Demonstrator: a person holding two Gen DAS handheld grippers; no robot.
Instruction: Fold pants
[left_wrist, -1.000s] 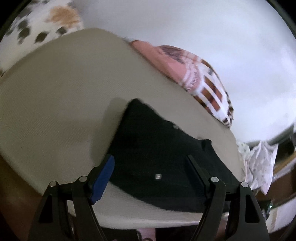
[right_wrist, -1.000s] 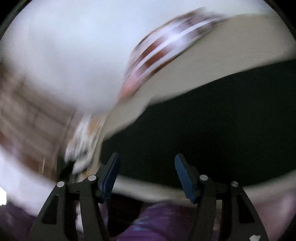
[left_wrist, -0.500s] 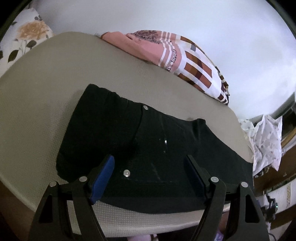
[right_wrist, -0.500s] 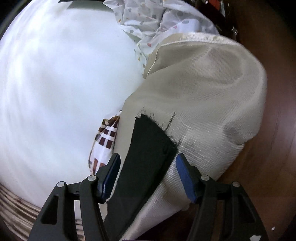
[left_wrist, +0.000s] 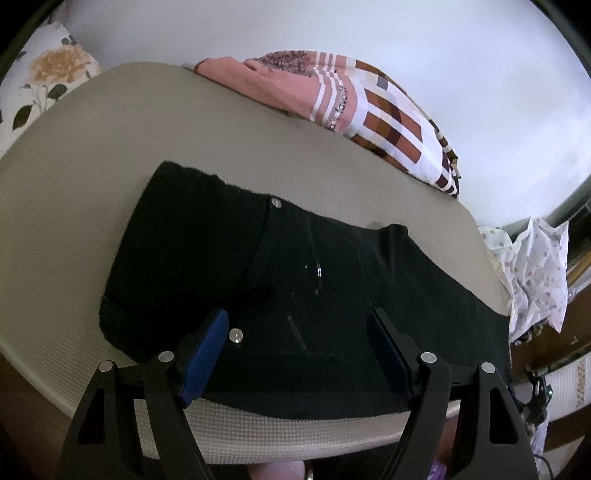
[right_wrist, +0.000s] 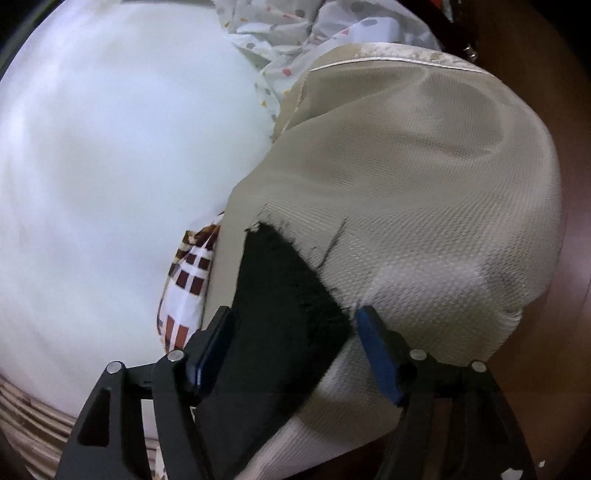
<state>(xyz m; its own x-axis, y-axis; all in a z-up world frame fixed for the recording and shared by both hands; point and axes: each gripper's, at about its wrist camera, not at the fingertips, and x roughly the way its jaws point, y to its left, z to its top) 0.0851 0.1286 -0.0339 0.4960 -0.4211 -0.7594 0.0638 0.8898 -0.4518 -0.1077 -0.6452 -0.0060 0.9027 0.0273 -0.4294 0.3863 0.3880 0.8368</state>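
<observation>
Black pants (left_wrist: 295, 280) lie flat on a beige mattress (left_wrist: 110, 155), waistband with metal buttons to the left, legs running right. My left gripper (left_wrist: 299, 332) is open and empty, hovering over the waist area near the front edge. In the right wrist view the frayed leg end of the pants (right_wrist: 280, 295) lies on the mattress (right_wrist: 424, 203). My right gripper (right_wrist: 295, 332) is open and empty, just above that leg end.
A pink and brown checked cloth (left_wrist: 362, 110) lies at the mattress's far edge against a white wall; it also shows in the right wrist view (right_wrist: 188, 280). A floral pillow (left_wrist: 48, 77) is far left. A dotted white sheet (left_wrist: 532, 273) hangs at right. Brown floor (right_wrist: 569, 258) surrounds the mattress corner.
Both cameras swung and then settled. The left view now shows the whole waist of the pants. The right gripper has moved closer over the frayed leg end.
</observation>
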